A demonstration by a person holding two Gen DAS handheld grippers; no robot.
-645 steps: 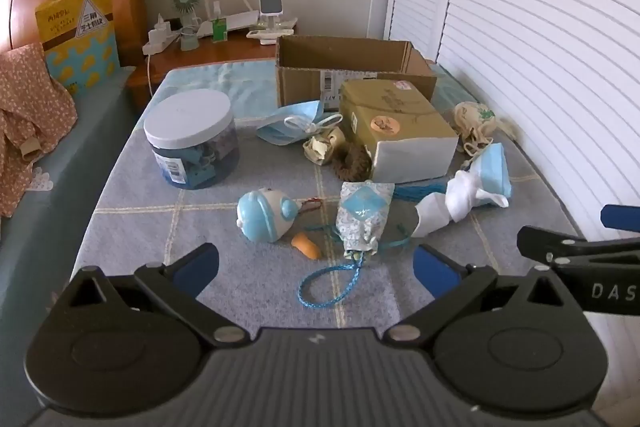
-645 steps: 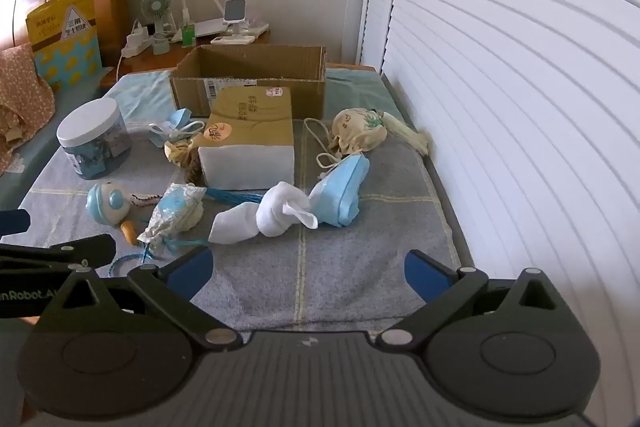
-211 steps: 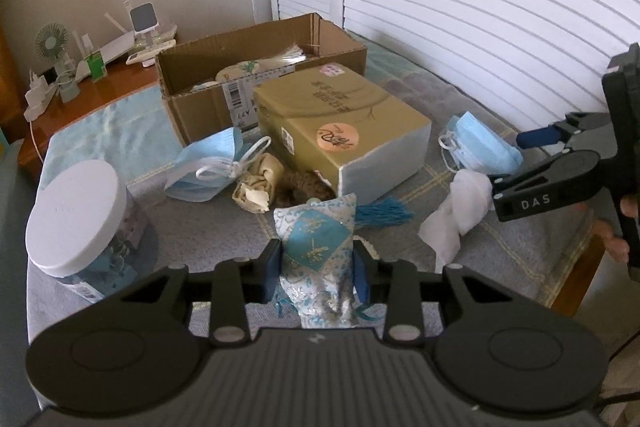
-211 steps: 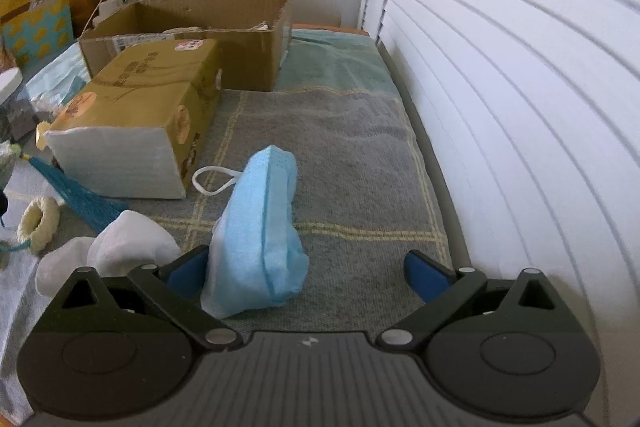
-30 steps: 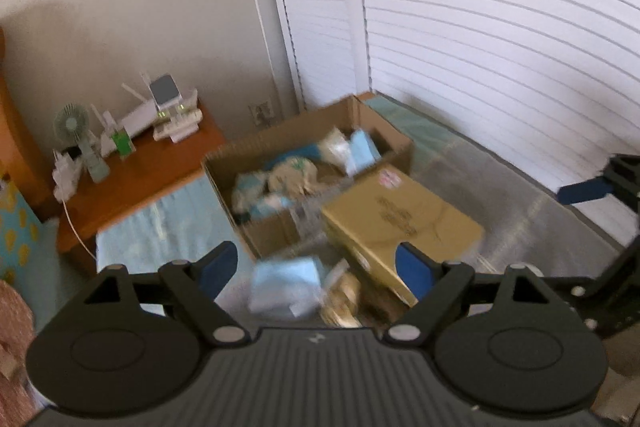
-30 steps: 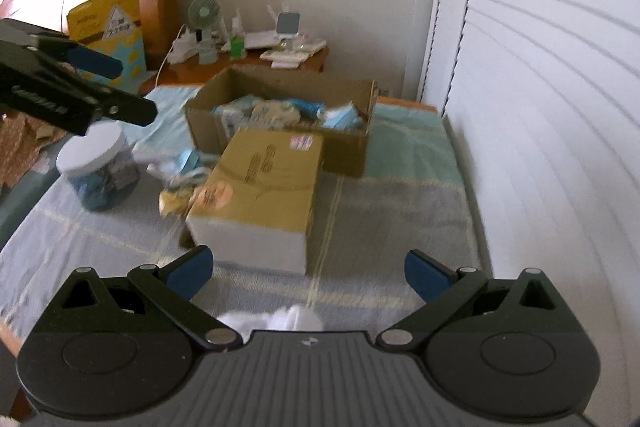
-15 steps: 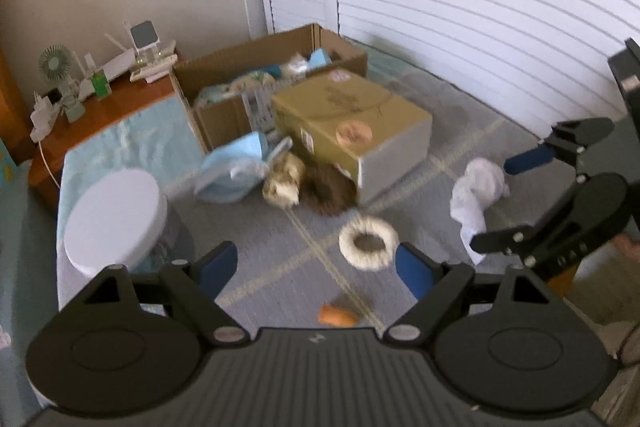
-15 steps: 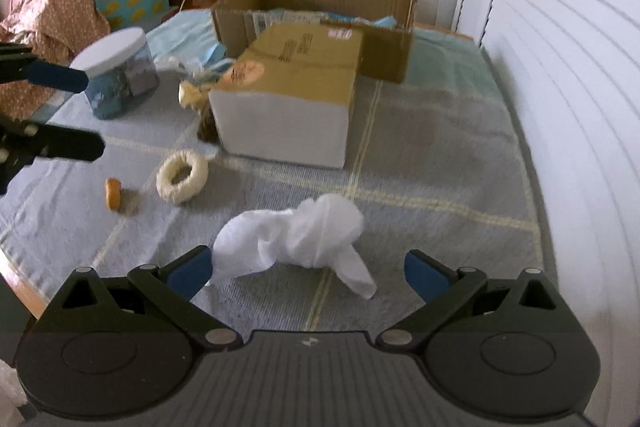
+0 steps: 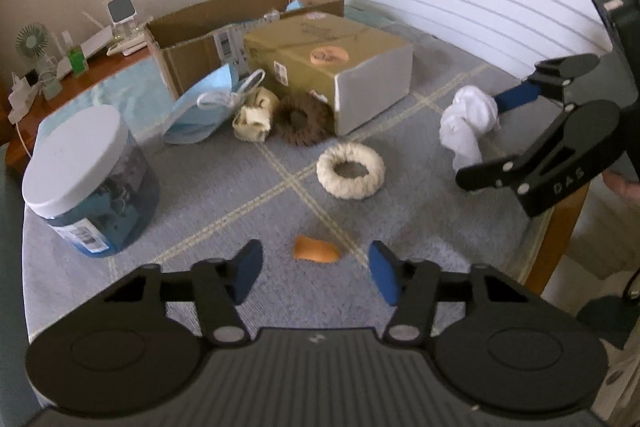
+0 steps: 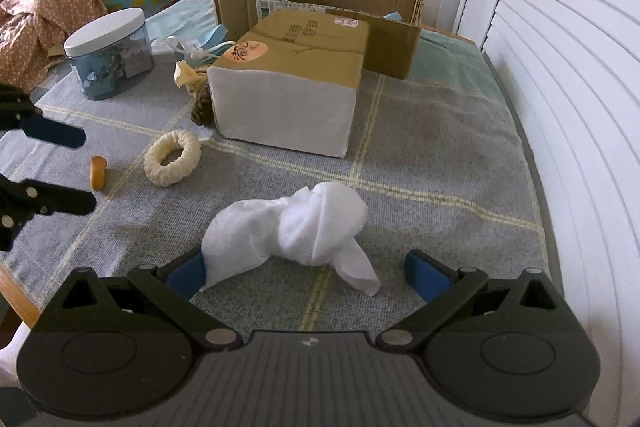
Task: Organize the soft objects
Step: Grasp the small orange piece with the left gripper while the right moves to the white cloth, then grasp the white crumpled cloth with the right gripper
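I have both claws spread wide and holding nothing. The right claw point(image 10: 306, 273) brackets the white cloth point(image 10: 294, 233), which lies crumpled on the grey checked cover of the table point(image 10: 440, 163), near its front edge and well in front of the tissue pack point(image 10: 296, 83). The left claw point(image 9: 314, 271) sits low over the small orange piece point(image 9: 316, 249), which lies just ahead of its blue pads.

My worry on the right is the loose corner of cloth trailing toward the right pad. If I close low, I judge I may pinch only that flap and the bundle will unroll and drag on the lift, or I may nip the cover along with it. The cloth's left end already covers the left pad, so the bite could land off-centre.

On the left, the orange piece is small and rounded. Closing off-line could squirt it forward, toward the cream ring point(image 9: 351, 169).

The cloth's long axis runs roughly left to right across the claw opening, the thick knot to the right of centre, the flatter tail reaching left. The cardboard box point(image 10: 320, 7) behind the tissue pack looks to be where it goes.
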